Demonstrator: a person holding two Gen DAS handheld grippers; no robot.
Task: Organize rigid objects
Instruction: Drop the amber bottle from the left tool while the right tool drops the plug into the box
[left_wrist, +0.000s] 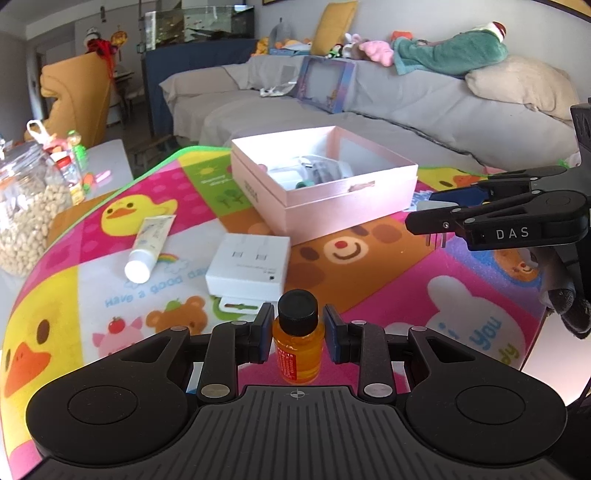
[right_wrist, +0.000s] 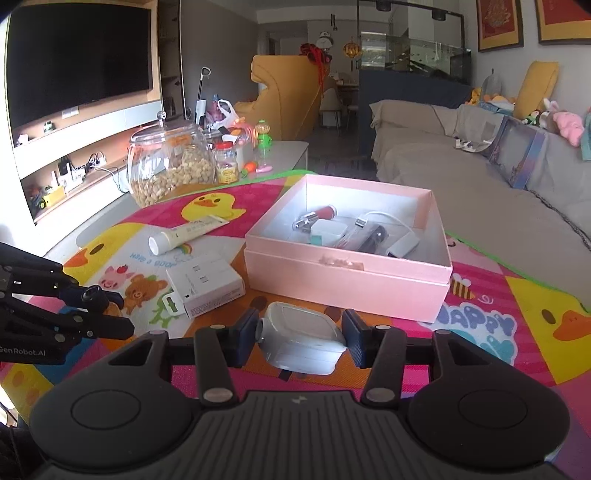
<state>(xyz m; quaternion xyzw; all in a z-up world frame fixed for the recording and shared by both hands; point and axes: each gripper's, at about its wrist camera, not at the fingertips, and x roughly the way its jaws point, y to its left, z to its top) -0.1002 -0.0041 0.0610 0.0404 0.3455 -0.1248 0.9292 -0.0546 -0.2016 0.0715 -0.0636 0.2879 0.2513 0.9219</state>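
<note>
From the left wrist, the left gripper (left_wrist: 298, 332) is clamped on a small amber bottle (left_wrist: 298, 345) with a black cap, held upright above the cartoon play mat (left_wrist: 388, 280) — apparently bound for the open pink box (left_wrist: 332, 201) ahead, with a white charger box (left_wrist: 248, 263) and a cream tube (left_wrist: 149, 245) lying in between. From the right wrist, the right gripper (right_wrist: 300, 338) pinches a white rounded case (right_wrist: 301, 338) just short of the same box, already holding cables and a red lipstick (right_wrist: 319, 216) — a nut jar (right_wrist: 168, 168) stands well off to the left.
</note>
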